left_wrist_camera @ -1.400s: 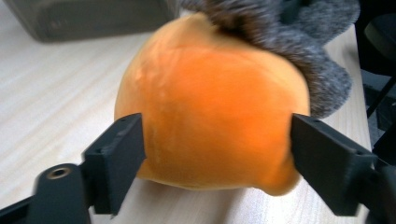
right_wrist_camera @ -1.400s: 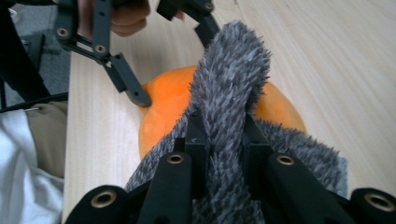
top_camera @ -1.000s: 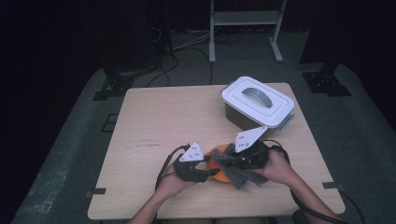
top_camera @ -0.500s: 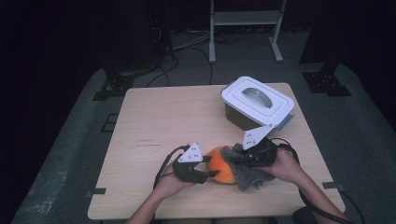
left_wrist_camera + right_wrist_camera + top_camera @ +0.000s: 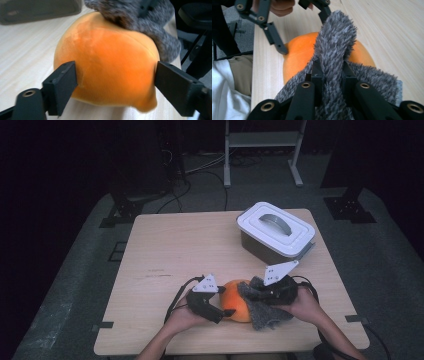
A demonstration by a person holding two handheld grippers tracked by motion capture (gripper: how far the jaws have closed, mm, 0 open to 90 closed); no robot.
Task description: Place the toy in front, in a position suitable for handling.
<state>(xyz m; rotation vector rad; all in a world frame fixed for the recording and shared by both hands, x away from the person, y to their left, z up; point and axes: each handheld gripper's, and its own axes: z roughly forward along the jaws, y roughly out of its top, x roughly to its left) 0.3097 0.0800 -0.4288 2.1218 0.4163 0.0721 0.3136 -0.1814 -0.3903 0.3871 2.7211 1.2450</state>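
The orange plush fruit (image 5: 236, 306) is lying near the front edge of the desk (image 5: 200, 250), between the two grippers. Its surface is smooth, velvety and rounded, with a faint seam and a small point at its lower end. A grey fuzzy cloth (image 5: 262, 309) is draping over its right side. The left gripper (image 5: 115, 87) is straddling the fruit; its jaws have just been opening and are standing apart, one on each flank. The right gripper (image 5: 331, 82) is keeping its jaws clamped on a fold of the cloth. A lidded white container (image 5: 276, 232) is standing farther back.
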